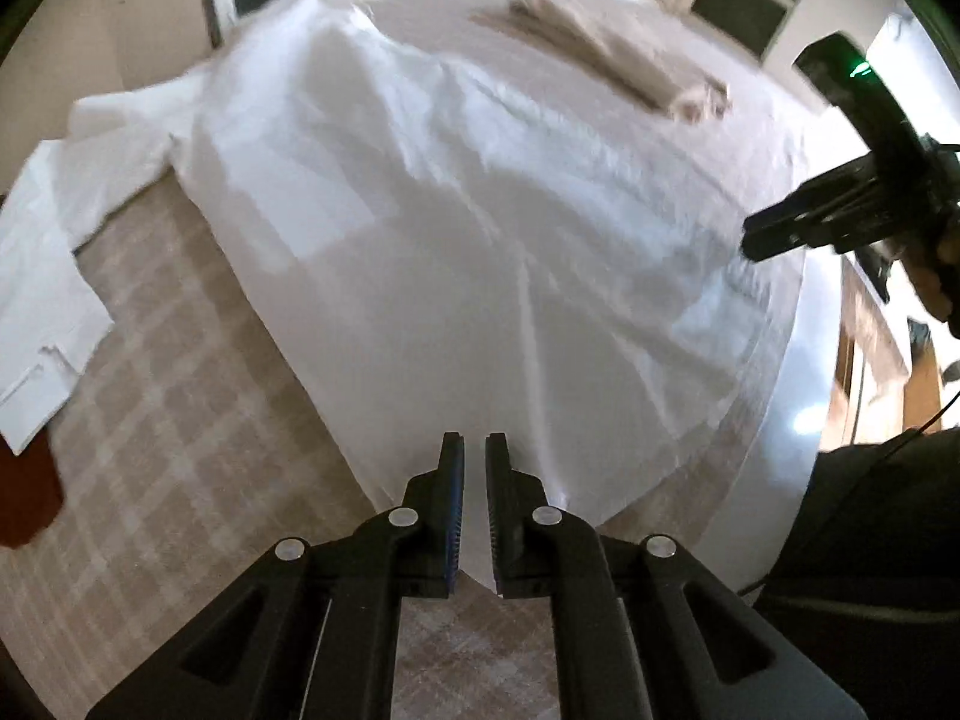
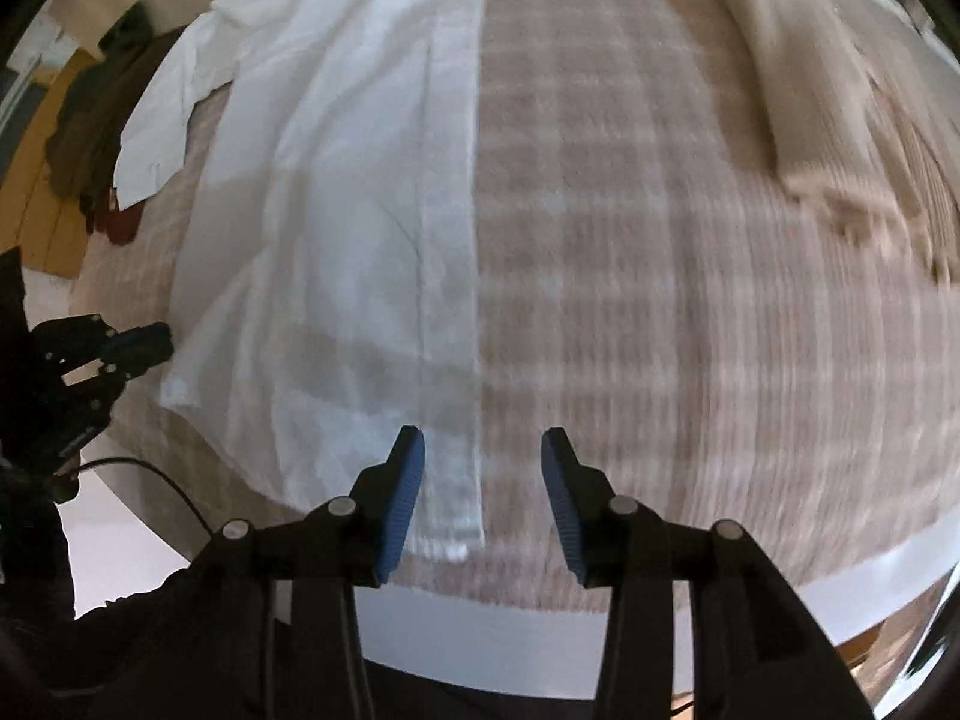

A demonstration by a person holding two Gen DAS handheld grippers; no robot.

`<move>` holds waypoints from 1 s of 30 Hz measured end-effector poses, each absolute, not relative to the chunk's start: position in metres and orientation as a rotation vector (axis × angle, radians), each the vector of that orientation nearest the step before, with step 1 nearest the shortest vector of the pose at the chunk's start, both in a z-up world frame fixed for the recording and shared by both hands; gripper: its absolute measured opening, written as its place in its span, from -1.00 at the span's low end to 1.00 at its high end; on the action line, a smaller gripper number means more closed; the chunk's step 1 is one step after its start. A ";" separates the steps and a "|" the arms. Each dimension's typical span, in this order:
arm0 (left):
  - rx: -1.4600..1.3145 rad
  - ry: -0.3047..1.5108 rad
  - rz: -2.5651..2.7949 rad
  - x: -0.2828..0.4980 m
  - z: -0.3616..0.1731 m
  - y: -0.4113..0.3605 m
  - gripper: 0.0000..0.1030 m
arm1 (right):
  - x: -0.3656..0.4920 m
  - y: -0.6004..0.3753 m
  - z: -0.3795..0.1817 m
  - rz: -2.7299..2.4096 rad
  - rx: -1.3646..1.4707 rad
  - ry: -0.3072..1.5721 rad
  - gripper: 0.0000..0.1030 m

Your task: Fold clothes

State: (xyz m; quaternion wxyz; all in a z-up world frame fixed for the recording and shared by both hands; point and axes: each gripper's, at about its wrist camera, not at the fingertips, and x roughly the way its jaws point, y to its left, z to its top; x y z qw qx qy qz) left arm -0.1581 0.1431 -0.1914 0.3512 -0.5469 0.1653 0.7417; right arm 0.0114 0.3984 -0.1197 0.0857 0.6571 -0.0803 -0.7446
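A white shirt [image 1: 384,192] is seen spread on a checked bedcover [image 1: 180,420], its long axis running away from the near bed edge toward the collar end, with one sleeve [image 1: 48,300] thrown out to the side.

The left gripper [image 1: 474,450] is shown with its jaws nearly together and a corner of the shirt's hem running between the pads; it is judged to be clamped on that cloth, though the contact itself is hard to make out.

The right gripper [image 2: 483,444] is seen with its fingers apart and nothing gripped. The shirt's straight front band [image 2: 450,300] passes between the open fingers, closer to the left pad, and the hem end of that band lies just at the fingertips. Bare bedcover lies to the other side of the band.

A beige garment [image 2: 798,90] lies well apart from the shirt, on its far side from the sleeve.

The right gripper is judged the one placed to take the band's hem corner; closing there calls for little more than a small shift toward the shirt.
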 end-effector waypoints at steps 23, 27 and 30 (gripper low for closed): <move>-1.338 0.637 1.904 -0.133 -0.194 0.148 -0.70 | 0.034 0.358 -0.086 -2.228 1.855 -0.284 -0.88; -1.329 0.650 1.882 -0.135 -0.194 0.150 -0.89 | 0.028 0.359 -0.084 -2.208 1.876 -0.271 -0.88; -1.317 0.630 1.882 -0.137 -0.189 0.148 -0.94 | 0.028 0.362 -0.087 -2.202 1.887 -0.278 -0.88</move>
